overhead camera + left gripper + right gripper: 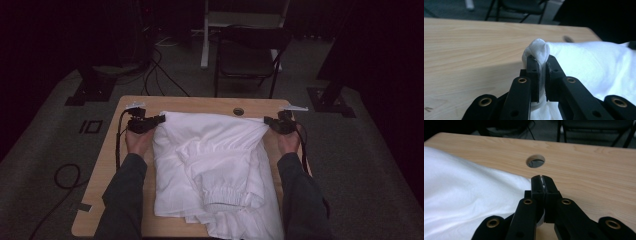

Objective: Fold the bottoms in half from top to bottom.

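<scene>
White garment [215,165] spread across wooden tabletop [112,165], near edge hanging over front. Left tool [159,120] clamped on far left corner, fabric bunched between jaws. Right tool [268,121] clamped on far right corner, beside round hole [535,161] in tabletop.
</scene>
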{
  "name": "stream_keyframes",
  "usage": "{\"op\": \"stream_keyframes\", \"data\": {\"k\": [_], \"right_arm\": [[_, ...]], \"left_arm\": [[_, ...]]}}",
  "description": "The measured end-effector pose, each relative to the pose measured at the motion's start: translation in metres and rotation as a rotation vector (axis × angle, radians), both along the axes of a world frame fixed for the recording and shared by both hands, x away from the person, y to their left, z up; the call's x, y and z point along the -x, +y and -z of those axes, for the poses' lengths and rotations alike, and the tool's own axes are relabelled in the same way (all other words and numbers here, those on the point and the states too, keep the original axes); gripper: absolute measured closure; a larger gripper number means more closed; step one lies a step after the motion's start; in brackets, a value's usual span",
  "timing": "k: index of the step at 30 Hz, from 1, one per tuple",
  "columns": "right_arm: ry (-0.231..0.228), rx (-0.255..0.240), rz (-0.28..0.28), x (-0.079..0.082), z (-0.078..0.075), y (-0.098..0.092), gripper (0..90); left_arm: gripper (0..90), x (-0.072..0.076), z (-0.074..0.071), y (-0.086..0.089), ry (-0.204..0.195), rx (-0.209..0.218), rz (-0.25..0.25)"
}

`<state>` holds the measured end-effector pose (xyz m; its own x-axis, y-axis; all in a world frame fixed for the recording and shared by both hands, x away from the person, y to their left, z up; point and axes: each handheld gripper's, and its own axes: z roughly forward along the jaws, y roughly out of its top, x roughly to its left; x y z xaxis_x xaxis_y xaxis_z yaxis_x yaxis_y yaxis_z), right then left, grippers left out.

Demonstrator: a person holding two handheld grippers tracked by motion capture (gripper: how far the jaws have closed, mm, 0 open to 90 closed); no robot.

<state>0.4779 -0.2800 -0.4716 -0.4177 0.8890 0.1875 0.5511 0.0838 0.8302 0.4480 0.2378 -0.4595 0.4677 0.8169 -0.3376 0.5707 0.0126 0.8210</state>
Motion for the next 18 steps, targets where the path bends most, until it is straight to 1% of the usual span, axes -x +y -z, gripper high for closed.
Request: {"op": "stream_keyframes", "data": {"k": [3, 4, 6, 7, 9, 11, 12, 13, 14, 15, 16, 17, 18], "right_arm": [[-0.022, -0.021, -0.028, 0.020, -0.001, -0.005, 89.5], [-0.022, -0.014, -0.042, 0.027, 0.000, -0.006, 89.5], [-0.036, -0.001, -0.066, 0.042, 0.001, -0.007, 89.5], [-0.032, 0.003, -0.077, 0.050, 0.002, -0.008, 89.5], [-0.028, 0.002, -0.100, 0.065, 0.007, -0.010, 89.5], [-0.011, 0.021, -0.120, 0.079, 0.014, -0.012, 89.4], [0.005, 0.022, -0.130, 0.085, 0.019, -0.012, 89.4], [0.026, 0.026, -0.139, 0.091, 0.025, -0.012, 89.4], [0.040, 0.032, -0.144, 0.096, 0.030, -0.012, 89.4], [0.064, 0.036, -0.151, 0.101, 0.037, -0.011, 89.4], [0.091, 0.051, -0.163, 0.105, 0.044, -0.008, 89.4], [0.109, 0.072, -0.171, 0.109, 0.051, -0.005, 89.4], [0.128, 0.096, -0.182, 0.112, 0.058, -0.002, 89.4]], "left_arm": [[83.8, 0.021, -0.003, 0.002, -0.021, -0.002, 0.028], [83.8, 0.029, -0.003, 0.003, -0.024, 0.005, 0.039], [83.7, 0.048, -0.001, 0.006, -0.036, 0.001, 0.060], [83.7, 0.057, 0.002, 0.007, -0.031, -0.002, 0.072], [83.7, 0.074, 0.011, 0.008, -0.009, -0.023, 0.093], [83.6, 0.089, 0.024, 0.008, 0.035, -0.064, 0.116], [83.7, 0.095, 0.032, 0.008, 0.059, -0.084, 0.122], [83.7, 0.099, 0.040, 0.008, 0.088, -0.112, 0.137], [83.9, 0.103, 0.047, 0.008, 0.111, -0.151, 0.135], [84.3, 0.106, 0.055, 0.008, 0.136, -0.174, 0.136], [84.6, 0.106, 0.055, 0.008, 0.136, -0.174, 0.136], [84.7, 0.109, 0.069, 0.005, 0.184, -0.233, 0.151], [85.1, 0.110, 0.075, 0.003, 0.203, -0.266, 0.145]]}}
